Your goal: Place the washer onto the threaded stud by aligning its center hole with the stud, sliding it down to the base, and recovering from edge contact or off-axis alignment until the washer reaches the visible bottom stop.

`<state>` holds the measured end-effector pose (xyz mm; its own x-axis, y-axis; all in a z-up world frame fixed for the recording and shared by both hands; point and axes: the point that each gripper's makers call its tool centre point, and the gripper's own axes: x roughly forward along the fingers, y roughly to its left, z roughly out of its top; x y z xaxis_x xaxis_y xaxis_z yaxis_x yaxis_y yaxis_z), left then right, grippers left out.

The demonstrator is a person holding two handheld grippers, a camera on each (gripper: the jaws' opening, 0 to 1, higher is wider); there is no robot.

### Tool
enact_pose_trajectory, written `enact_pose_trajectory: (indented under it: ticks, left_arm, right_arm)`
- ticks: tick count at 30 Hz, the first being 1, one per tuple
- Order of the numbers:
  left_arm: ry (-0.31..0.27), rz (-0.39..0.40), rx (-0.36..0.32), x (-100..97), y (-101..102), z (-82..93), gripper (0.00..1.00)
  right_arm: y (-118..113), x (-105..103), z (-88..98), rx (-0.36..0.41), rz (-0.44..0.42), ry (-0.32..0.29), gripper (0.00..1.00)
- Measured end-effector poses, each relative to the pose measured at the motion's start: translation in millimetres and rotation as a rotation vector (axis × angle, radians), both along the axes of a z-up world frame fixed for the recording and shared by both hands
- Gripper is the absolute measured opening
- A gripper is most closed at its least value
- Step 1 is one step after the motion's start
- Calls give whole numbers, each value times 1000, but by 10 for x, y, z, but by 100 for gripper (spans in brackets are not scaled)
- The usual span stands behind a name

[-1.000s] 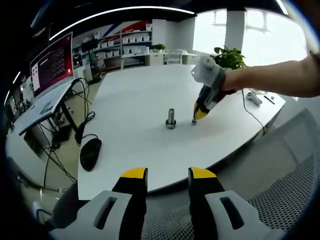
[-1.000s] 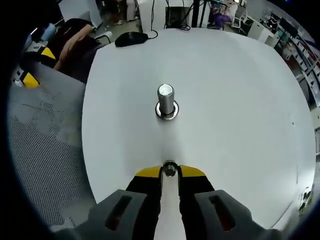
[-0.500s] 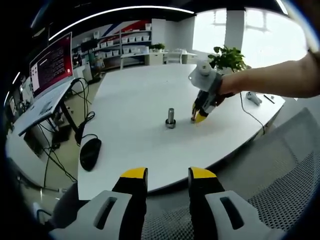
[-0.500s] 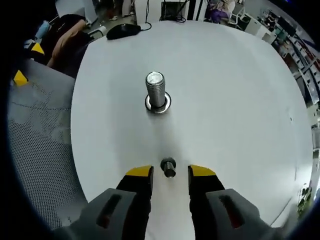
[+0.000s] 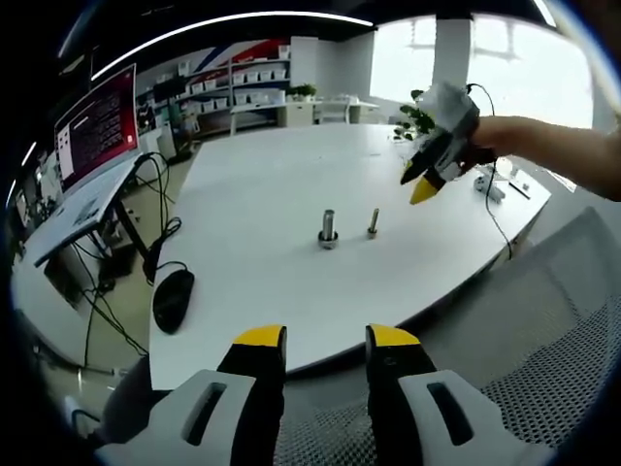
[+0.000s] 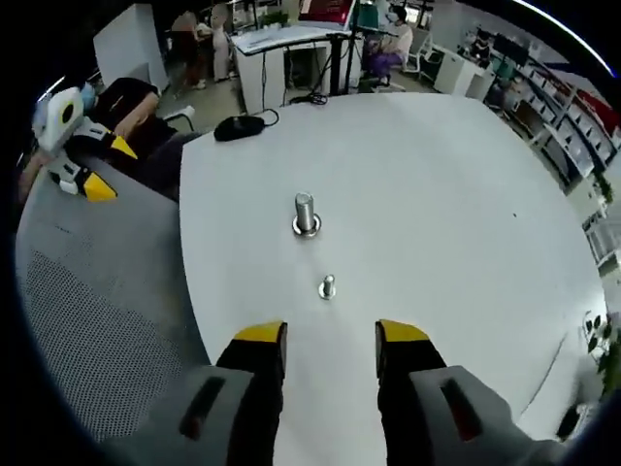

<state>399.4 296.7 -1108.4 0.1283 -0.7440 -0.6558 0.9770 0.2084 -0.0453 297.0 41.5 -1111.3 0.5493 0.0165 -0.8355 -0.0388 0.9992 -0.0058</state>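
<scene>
On the smooth white counter [image 6: 466, 243] we saw a threaded metal stud [image 6: 306, 212] beside a smaller bolt [image 6: 328, 286]. The left gripper view alone showed the right tool [image 5: 419, 184] raised, its yellow tips apart. The left tool [image 5: 325, 342] was also parted, holding nothing.

Your left gripper [image 5: 325, 342] sits low over a grey mesh chair back [image 5: 543, 340], its yellow-tipped jaws apart with nothing between them. On the white table [image 5: 262, 194] a threaded stud [image 5: 328, 228] stands upright with a washer at its base; a smaller upright piece [image 5: 373, 222] stands just beside it, apart from it. Your right gripper [image 5: 425, 180] is held above the table, clear of both. A black mouse [image 5: 174, 299] lies near the table's near edge. A monitor [image 5: 97, 124] stands beyond.
</scene>
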Motion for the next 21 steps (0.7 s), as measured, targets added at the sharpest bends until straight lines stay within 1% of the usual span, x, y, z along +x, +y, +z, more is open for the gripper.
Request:
enact_pose_trajectory:
  ticks: [1,4,5,7,8,10,11,13,15,16,17,18,21]
  left_arm:
    - [0,0,-1,-3,0,2,31]
    - [0,2,-3,4,4,-3,31]
    - [0,2,-3,7,7,-7,31]
    - [0,0,-3,0,4,-4,31]
    - [0,-2,-2,3,6,-9,32]
    - [-1,-6,-1,5,8,-17,32]
    - [-1,-8,-1,6,8,-19,32]
    - [0,-8,-3,-11,4,-1,33]
    - [1,-7,-6,-17,0,9,33]
    - [2,-8,-7,-12,3,5,33]
    - [4,-10,-9,-10,5,3,33]
    - [5,-11,-11,-21,3,10,34]
    - [7,-10,-13,-25,-1,17,34]
  right_arm:
    - [9,-24,37,5,-8,-11,40]
    - [11,-254,284,6,-77,-86,42]
    - [12,-286,313,8,-87,-95,42]
    - [-31,-479,430,22,-161,-134,42]
    - [-47,-550,463,28,-187,-144,43]
    - [-94,-699,562,44,-250,-195,45]
    - [-39,-786,633,62,-281,-227,45]
    - [-47,-928,706,92,-333,-278,45]
    - [-8,-1044,753,110,-373,-308,46]
    - [4,-1123,787,120,-403,-332,46]
    - [-34,-1171,793,127,-424,-351,47]
    - [0,-1247,819,140,-458,-376,47]
    - [127,-1415,823,168,-509,-413,48]
